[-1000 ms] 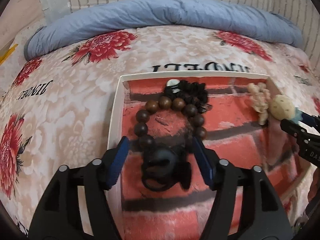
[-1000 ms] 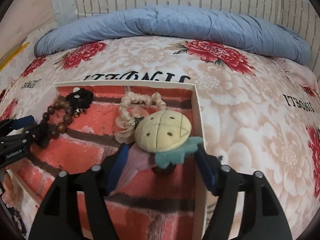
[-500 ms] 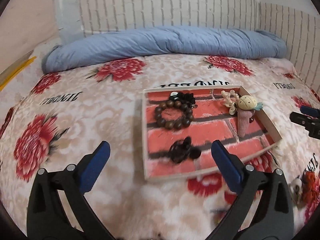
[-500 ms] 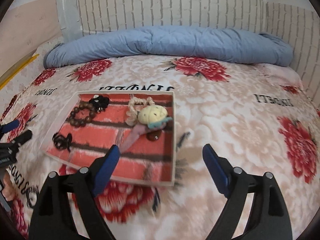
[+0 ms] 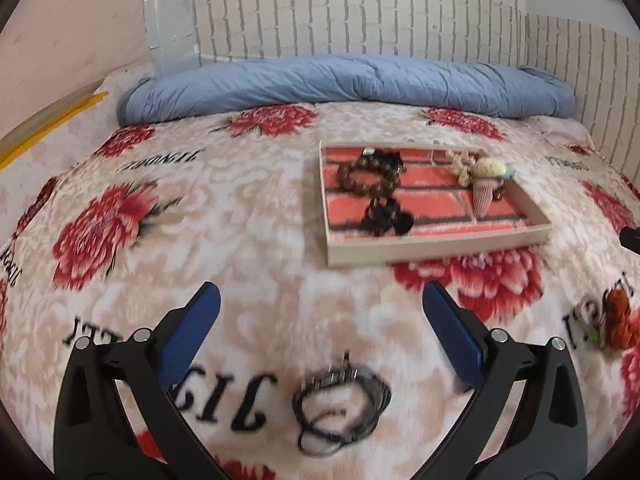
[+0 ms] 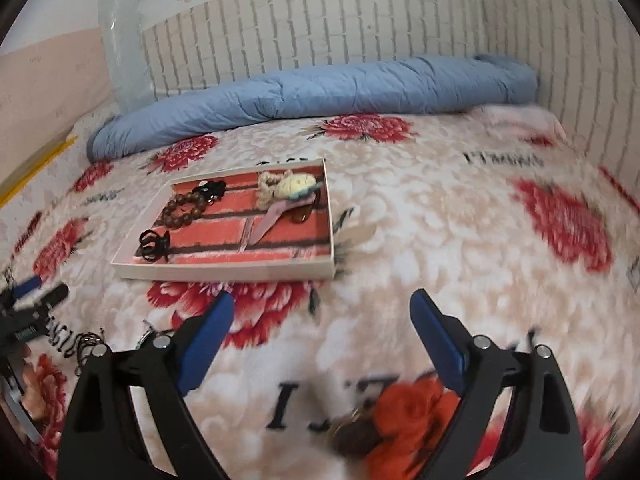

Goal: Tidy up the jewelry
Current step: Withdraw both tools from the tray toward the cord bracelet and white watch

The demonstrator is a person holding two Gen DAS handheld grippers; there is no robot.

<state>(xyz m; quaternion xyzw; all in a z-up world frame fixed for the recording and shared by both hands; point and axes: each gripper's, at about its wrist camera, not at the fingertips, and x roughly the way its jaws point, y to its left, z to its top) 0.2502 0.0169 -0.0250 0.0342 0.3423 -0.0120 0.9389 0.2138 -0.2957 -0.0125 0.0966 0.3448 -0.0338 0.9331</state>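
Observation:
A shallow white-rimmed tray (image 5: 432, 250) with a red brick-print floor lies on the flowered blanket. In it are a brown bead bracelet (image 5: 366, 176), a black hair clip (image 5: 386, 218), a cream scrunchie (image 5: 460, 164) and an ice-cream plush charm (image 5: 486, 184). My left gripper (image 5: 320, 296) hangs open and empty, well short of the tray, over a dark cord with a metal piece (image 5: 340, 404). My right gripper (image 6: 320, 300) is opening with nothing between its jaws. Below it lies an orange fluffy item (image 6: 404, 412). The tray (image 6: 224, 272) sits ahead to its left.
A rolled blue quilt (image 5: 348, 80) lies along the far edge of the bed under a brick-pattern wall. The left gripper (image 6: 32, 300) shows at the left edge of the right wrist view, near dark rings (image 6: 86, 346) on the blanket.
Both grippers have drawn back from the tray and spread their jaws. The black clip and the plush charm, earlier between the jaws, now lie free in the tray.

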